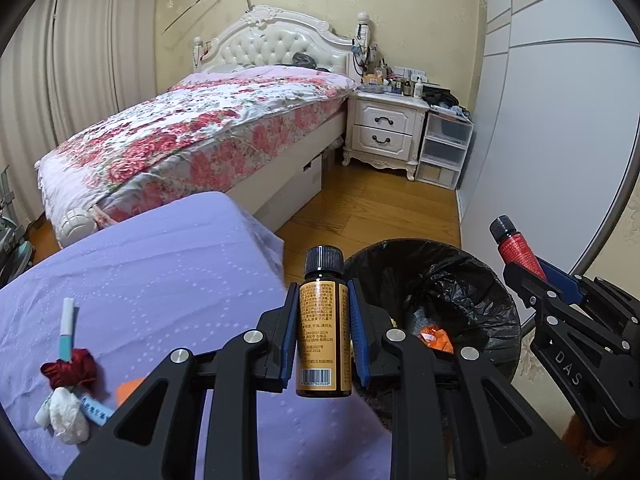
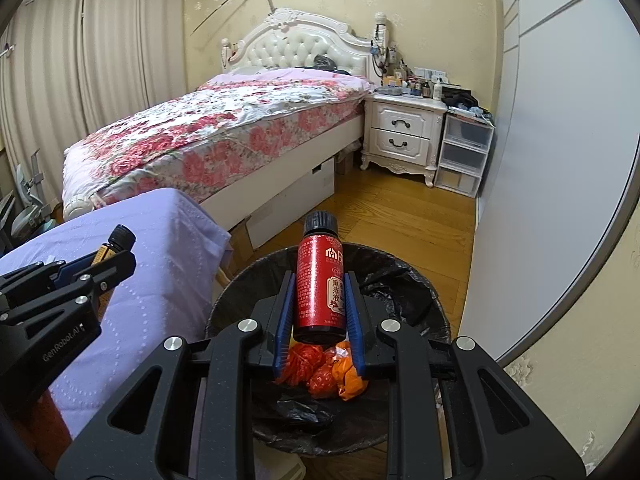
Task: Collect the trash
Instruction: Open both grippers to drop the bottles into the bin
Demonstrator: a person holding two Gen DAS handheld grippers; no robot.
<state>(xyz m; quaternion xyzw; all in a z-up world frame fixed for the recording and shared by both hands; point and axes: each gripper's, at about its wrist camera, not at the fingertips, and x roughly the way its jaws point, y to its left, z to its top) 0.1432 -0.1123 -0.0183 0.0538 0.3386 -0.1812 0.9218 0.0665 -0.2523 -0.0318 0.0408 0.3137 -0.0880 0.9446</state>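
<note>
crumpled scraps (image 1: 66,392) lie on purple cloth (image 1: 168,280).

Amber bottle (image 1: 323,320), red bottle (image 2: 320,284), black-lined bin (image 2: 420,292), lilac dotted cloth (image 1: 160,280)

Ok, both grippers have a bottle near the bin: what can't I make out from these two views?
- Trash bin bottom: right wrist view, covered by orange wrappers and the right gripper.
- Small tube on the purple cloth: left wrist view, partly behind the gripper arm, print too small.
- Amber bottle contents: dark glass and label hide them.
- Nightstand clutter: too small to identify.
</note>
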